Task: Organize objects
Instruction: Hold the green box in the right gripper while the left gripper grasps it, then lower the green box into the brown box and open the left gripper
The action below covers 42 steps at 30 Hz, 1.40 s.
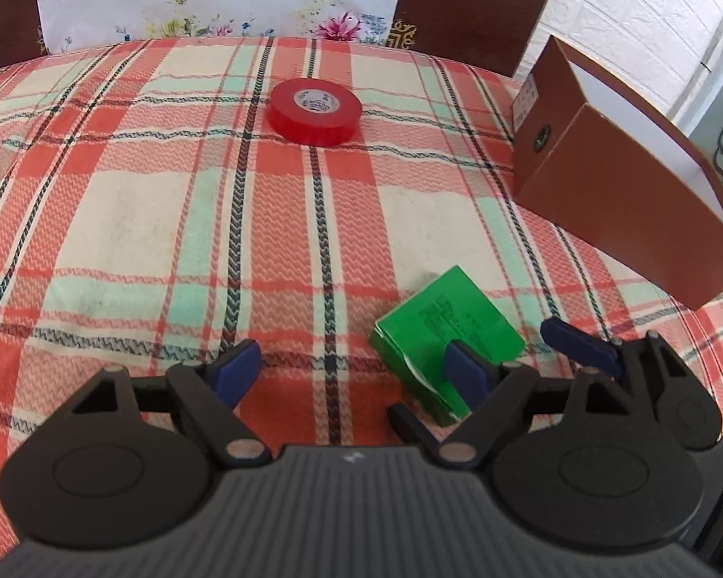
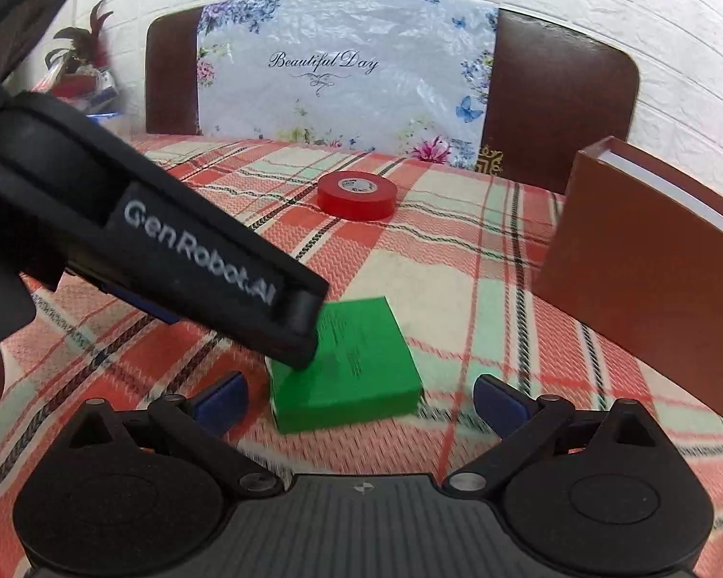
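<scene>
A flat green box [image 1: 446,332] lies on the plaid tablecloth [image 1: 168,221]; it also shows in the right wrist view [image 2: 361,361]. My left gripper [image 1: 356,368] is open, its right finger [image 1: 467,371] over the box's near corner. My right gripper [image 2: 361,400] is open, its fingers spread on either side of the box's near end. The right gripper's finger [image 1: 578,342] shows in the left wrist view just right of the box. The left gripper's body [image 2: 193,260] reaches over the box's left corner. A red tape roll [image 1: 314,111] lies farther back, also in the right wrist view [image 2: 356,195].
A brown open box with white inside [image 1: 617,173] stands at the right, seen too in the right wrist view [image 2: 650,250]. Two brown chair backs [image 2: 554,111] and a flowered plastic sheet [image 2: 342,77] stand behind the table. Clutter sits far left [image 2: 82,77].
</scene>
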### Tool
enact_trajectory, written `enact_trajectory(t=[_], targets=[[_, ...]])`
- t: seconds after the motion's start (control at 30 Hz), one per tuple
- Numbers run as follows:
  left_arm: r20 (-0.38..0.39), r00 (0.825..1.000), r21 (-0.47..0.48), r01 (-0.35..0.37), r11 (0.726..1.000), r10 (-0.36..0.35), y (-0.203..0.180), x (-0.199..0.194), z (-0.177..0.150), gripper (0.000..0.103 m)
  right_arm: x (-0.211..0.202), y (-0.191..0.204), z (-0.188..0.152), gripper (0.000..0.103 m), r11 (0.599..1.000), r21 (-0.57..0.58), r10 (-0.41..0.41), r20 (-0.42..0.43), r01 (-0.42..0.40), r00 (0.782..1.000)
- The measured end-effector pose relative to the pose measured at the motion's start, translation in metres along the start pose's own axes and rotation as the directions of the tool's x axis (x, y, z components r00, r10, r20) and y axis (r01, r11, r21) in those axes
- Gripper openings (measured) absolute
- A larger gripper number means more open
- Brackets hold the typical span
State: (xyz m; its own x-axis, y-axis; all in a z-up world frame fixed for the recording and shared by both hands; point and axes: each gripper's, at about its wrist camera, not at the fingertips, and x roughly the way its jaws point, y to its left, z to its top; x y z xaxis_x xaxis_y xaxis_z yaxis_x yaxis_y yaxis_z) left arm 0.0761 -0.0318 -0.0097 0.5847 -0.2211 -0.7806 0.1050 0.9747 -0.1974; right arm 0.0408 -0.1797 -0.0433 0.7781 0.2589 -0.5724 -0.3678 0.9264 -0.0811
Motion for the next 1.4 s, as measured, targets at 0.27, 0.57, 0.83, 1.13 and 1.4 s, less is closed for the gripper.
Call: enact_trajectory(t=[0.27, 0.57, 0.83, 1.13, 1.4], targets=[[0.047, 0.998, 0.053, 0.028, 0.998, -0.03, -0.015, -0.002, 0.003, 0.03, -0.003, 0.0, 0.002, 0.059, 0.997, 0.039, 0.059, 0.035, -0.061, 0.998], [0.134, 0.985, 0.115, 0.095, 0.989, -0.11, -0.055, -0.034, 0.03, 0.016, -0.04, -0.017, 0.011, 0.059, 0.994, 0.06, -0.107, 0.245, 0.095, 0.964], [0.201, 0.953, 0.315, 0.155, 0.936, -0.226, -0.162, -0.04, 0.071, 0.016, -0.073, -0.101, 0.028, 0.059, 0.95, 0.181, -0.305, 0.343, 0.256, 0.888], [0.164, 0.936, 0.446, 0.211, 0.87, -0.312, -0.265, -0.001, 0.091, 0.02, -0.077, -0.2, 0.023, 0.064, 0.869, 0.314, -0.471, 0.282, 0.383, 0.836], [0.21, 0.947, 0.439, 0.132, 0.889, -0.244, -0.246, 0.01, 0.075, 0.047, -0.085, -0.195, -0.007, 0.085, 0.829, 0.415, -0.511, 0.284, 0.376, 0.812]])
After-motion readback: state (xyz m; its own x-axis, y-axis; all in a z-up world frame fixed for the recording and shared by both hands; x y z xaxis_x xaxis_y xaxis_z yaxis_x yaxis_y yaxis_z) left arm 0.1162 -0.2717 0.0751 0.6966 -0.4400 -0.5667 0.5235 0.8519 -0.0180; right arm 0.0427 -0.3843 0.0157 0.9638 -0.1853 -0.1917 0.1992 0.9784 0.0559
